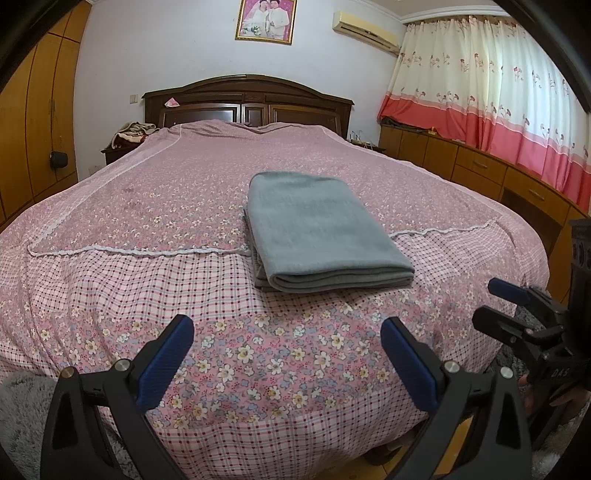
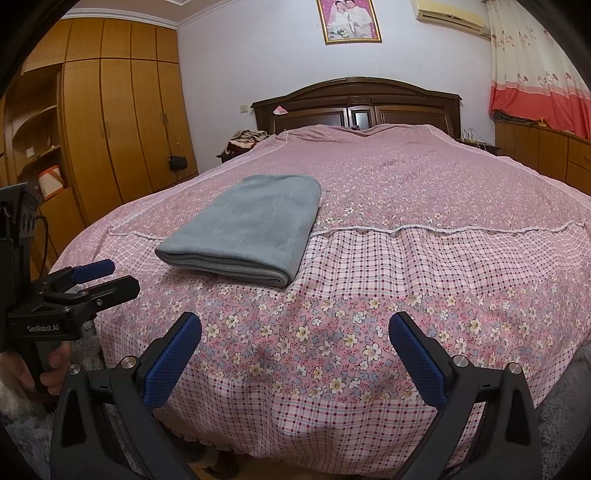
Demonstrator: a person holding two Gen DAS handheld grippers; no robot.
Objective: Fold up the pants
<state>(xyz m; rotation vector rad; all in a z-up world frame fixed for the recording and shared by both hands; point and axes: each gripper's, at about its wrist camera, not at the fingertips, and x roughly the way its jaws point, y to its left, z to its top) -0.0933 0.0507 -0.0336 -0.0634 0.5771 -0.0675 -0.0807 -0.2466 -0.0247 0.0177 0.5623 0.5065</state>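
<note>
Left tool (image 1: 287, 341): blue-padded fingers spread wide, nothing between them, held over the foot of the bed; seen from the right wrist view it sits at the far left (image 2: 107, 275), a hand (image 2: 48, 369) round its grip
Right tool (image 2: 294, 338): fingers likewise spread apart and empty, over the flowered hem of the bedspread; in the left wrist view it shows at the right edge (image 1: 496, 302)
Writing: "GenRobot.AI" in pale letters on the left tool's black body (right wrist view); a few letters on the right tool's body in the left wrist view, too small to read surely
Pants (image 1: 321, 230): grey, folded into a neat flat rectangle, lying on the bed beyond both tools, touching neither; the folded edge faces the tools
Bedspread (image 1: 147, 206): pink, flowered and checked, with a white lace seam passing under the pants
Headboard (image 2: 356, 101): dark wood, at the far end of the bed
Picture (image 2: 352, 20): framed couple portrait on the wall above the headboard
Wardrobe (image 2: 122, 125): tan wood, left of the bed
Curtains (image 1: 491, 92): cream over red, flowered, above low cabinets on the right
Air conditioner (image 1: 365, 27): on the wall, beside the curtains
</note>
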